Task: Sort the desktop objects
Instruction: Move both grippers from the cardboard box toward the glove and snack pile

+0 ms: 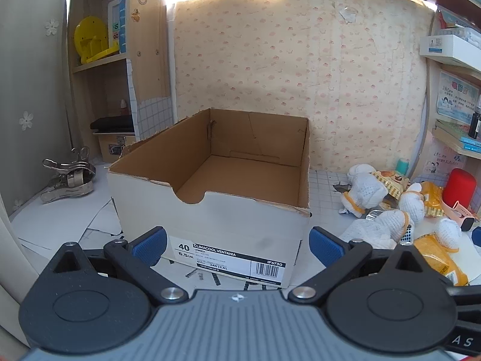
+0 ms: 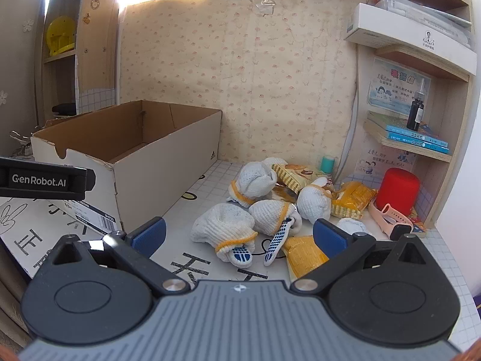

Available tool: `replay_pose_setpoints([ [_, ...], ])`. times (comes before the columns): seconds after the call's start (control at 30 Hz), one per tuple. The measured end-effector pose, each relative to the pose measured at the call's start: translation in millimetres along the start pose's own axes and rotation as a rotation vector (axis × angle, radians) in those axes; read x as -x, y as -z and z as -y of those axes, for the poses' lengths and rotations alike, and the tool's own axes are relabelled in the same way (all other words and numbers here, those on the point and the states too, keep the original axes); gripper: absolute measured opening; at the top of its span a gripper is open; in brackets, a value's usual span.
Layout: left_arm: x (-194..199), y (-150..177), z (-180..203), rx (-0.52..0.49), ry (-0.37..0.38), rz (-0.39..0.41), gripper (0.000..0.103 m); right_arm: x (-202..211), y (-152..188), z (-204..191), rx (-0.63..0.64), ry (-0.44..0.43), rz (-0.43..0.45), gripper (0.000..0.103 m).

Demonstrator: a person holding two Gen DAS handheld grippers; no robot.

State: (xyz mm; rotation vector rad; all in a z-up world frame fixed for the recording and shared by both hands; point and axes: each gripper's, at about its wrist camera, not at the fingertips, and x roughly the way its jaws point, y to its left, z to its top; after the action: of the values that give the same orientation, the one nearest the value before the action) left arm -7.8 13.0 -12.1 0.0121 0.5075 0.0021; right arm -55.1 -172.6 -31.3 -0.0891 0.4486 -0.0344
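Left wrist view: the left tongs (image 1: 237,245) stand spread wide with nothing between the blue pads, pointing down at the near end of an open shoe box (image 1: 210,198). That box sits on the bench (image 1: 321,186) and its brown inside is bare. Its labelled end wall lies just past the pads and blocks the way straight ahead. A heap of metal clips (image 1: 67,177) lies to the left of the box, near the wall. To the right, well apart from the box, white knitted gloves (image 1: 368,191) with orange cuffs lie bundled among yellow snack packets (image 1: 436,249). A red cylinder (image 1: 459,188) stands behind them, with a pink watch strap (image 1: 461,210) at its foot.

Right wrist view: the right tongs (image 2: 239,236) are also opened wide and empty, hovering over the glove pile. The nearest glove bundle (image 2: 224,228) lies just ahead between the pads, touching a second bundle (image 2: 272,213). More bundles (image 2: 255,179) sit farther back, mixed with snack packets (image 2: 351,198); one packet (image 2: 303,254) is partly hidden by the right pad. The shoe box (image 2: 156,165) stands to the left of the pile. The other device's black arm (image 2: 45,180) crosses in front of it at the left edge. The red cylinder (image 2: 397,191) and pink watch strap (image 2: 387,216) stand at the right beside a shelf unit (image 2: 405,144) carrying books and a dark bottle (image 2: 415,114).
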Motion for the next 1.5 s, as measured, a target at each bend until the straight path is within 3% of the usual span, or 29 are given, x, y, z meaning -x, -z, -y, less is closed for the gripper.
replay_pose_setpoints([
  [0.63,2,-1,-4,-0.012,-0.046,0.001,0.103,10,-6,-16,0.029,-0.072,0.034,0.101],
  [1.5,0,2,-5,-0.002,-0.045,-0.003,0.103,8,-6,-14,0.019,-0.064,0.021,0.101],
])
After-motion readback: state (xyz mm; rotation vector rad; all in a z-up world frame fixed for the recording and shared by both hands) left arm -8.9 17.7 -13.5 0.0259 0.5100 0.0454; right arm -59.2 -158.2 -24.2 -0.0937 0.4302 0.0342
